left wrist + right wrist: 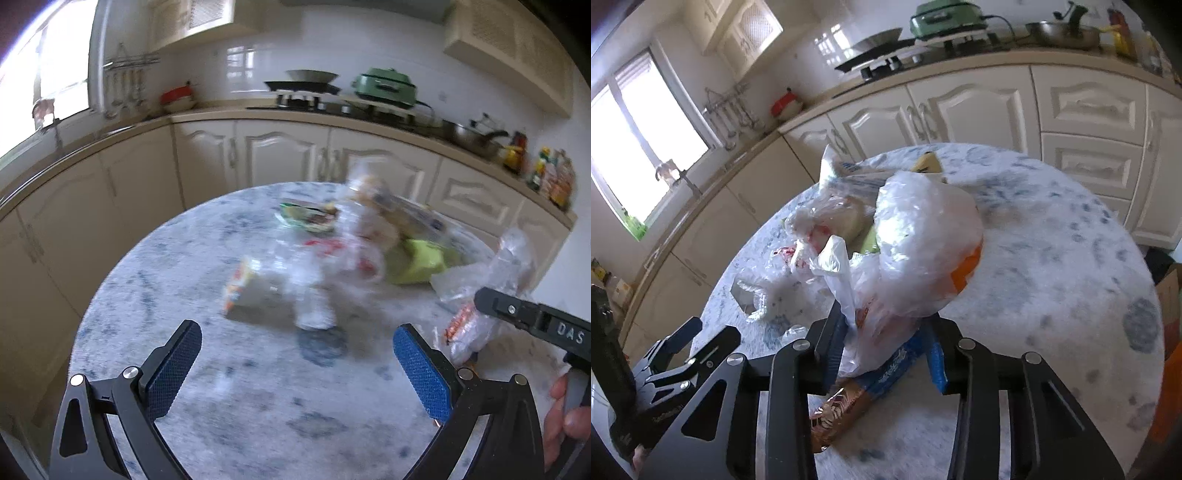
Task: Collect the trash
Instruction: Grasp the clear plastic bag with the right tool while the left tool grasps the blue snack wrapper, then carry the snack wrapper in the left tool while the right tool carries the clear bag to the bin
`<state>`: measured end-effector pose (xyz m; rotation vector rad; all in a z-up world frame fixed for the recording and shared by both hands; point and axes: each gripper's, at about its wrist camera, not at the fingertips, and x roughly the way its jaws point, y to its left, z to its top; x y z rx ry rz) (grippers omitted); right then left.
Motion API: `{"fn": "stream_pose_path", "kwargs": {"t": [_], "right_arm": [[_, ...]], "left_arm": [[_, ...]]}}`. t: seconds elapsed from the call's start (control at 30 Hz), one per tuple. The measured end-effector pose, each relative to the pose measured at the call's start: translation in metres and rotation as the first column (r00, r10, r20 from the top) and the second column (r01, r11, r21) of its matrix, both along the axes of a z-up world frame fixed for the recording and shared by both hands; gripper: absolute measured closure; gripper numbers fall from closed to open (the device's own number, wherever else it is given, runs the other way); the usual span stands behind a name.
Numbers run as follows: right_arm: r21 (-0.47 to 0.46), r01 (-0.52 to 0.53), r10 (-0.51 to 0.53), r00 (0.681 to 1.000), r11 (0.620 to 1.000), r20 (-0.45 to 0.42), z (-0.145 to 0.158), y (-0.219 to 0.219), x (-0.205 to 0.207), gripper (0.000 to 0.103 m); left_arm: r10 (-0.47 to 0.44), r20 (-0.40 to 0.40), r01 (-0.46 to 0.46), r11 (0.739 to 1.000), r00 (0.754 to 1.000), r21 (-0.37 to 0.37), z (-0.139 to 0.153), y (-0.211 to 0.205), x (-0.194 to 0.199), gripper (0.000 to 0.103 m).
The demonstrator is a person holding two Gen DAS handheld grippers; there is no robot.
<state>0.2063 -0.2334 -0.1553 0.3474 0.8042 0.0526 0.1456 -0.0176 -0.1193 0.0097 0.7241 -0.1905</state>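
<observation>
We hold 2 grippers over a round marble table (155, 258) in a kitchen with cream cabinets (280, 155) behind it.

Starting at the left, the left gripper (297, 354) hangs above bare marble with its 2 blue pads spread wide and nothing between them. Just past its tips lies a small box (240, 291) with a colourful end, and touching it a crumpled clear wrapper (314, 288); both are blurred. Behind them, toward the far edge, sits a green packet (308, 216), then a loose heap of clear plastic with red print (343, 251), and to its right something lime green (421, 262); what it is we cannot tell through the blur.

Further right, the right gripper (886, 339) comes in from the table's edge, and in the left view a hand (563, 413) shows on its handle. Its jaws are drawn in on a white plastic bag (923, 243), the pads pressing the bag's gathered lower part. The bag bulges beyond the fingertips, with an orange patch (967, 273) showing through its right side. Under the fingers lies a wrapper (871, 384), blue at one end and brown at the other; whether the pads pinch it too we cannot tell.

On the counter at the back stand a pan (310, 75) and a green cooker (384, 86) on the stove, and bottles (550, 177) at the far right.
</observation>
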Motion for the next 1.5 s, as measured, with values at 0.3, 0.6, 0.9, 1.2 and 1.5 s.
{"fn": "stream_pose_path", "kwargs": {"t": [0.3,0.6,0.9,1.2,1.5], "right_arm": [[0.093,0.031,-0.027,0.999,0.995,-0.036,-0.009,-0.028,0.003,0.065],[0.166,0.045,-0.035,0.998,0.985,-0.061,-0.017,-0.047,0.006,0.065],[0.199,0.034,-0.03,0.999,0.979,-0.027,-0.009,-0.058,-0.006,0.066],[0.101,0.048,-0.039,0.996,0.994,-0.083,-0.019,-0.032,0.015,0.05],[0.124,0.037,-0.036,0.999,0.992,-0.009,-0.008,-0.044,-0.004,0.069]], "left_arm": [[-0.265,-0.075,0.268,0.963,0.961,0.026,-0.018,-0.059,-0.008,0.001],[-0.299,-0.161,0.312,0.949,0.94,0.056,-0.039,-0.109,0.03,0.039],[-0.291,-0.169,0.287,0.957,0.942,-0.05,-0.041,-0.053,0.015,0.081],[-0.254,-0.136,0.264,0.963,0.958,0.058,-0.043,-0.073,-0.002,0.071],[-0.218,-0.141,0.211,0.975,0.966,-0.065,-0.045,-0.042,-0.005,0.088]]}}
